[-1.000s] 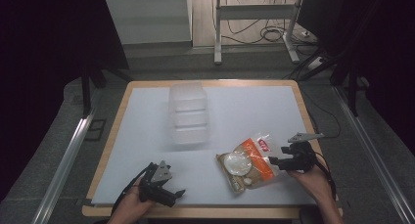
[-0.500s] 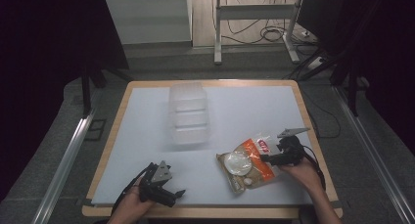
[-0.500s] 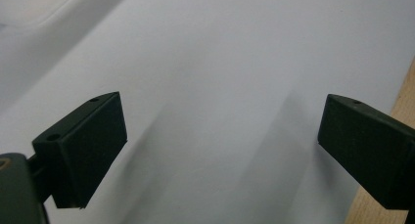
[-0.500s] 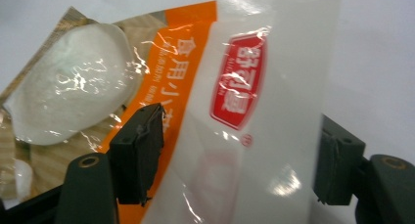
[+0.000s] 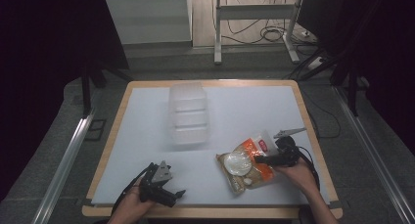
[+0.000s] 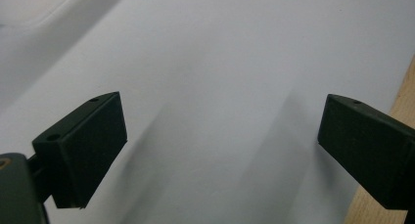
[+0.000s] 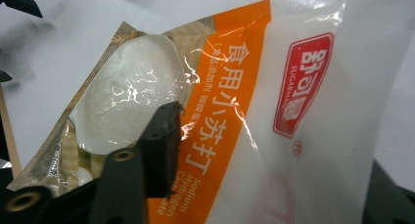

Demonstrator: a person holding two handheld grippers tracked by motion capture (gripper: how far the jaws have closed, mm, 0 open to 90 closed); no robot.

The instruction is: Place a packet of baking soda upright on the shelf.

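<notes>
White tabletop (image 5: pixel 147 136): at its near left the left gripper (image 5: pixel 172 194) rests wide and empty; a clear container (image 5: pixel 188 114) sits mid-table; rightward, the right gripper (image 5: pixel 259 160) straddles the orange pouch (image 5: pixel 247 163), apparently mid-grasp. Next, I'd guess, squeeze and lift.

High view over the table (image 5: pixel 147 131); right claw camera close on the shared packet (image 7: pixel 274 111).

Worktop (image 5: pixel 147 136): open white surface left, far right and along the near centre. Obstacles: clear container (image 5: pixel 188 114), centre-back; soda packet (image 5: pixel 247 163), front right, with right tool (image 5: pixel 264 160) over it. Left tool (image 5: pixel 171 194) at the near edge, with bare surface between its jaws.
</notes>
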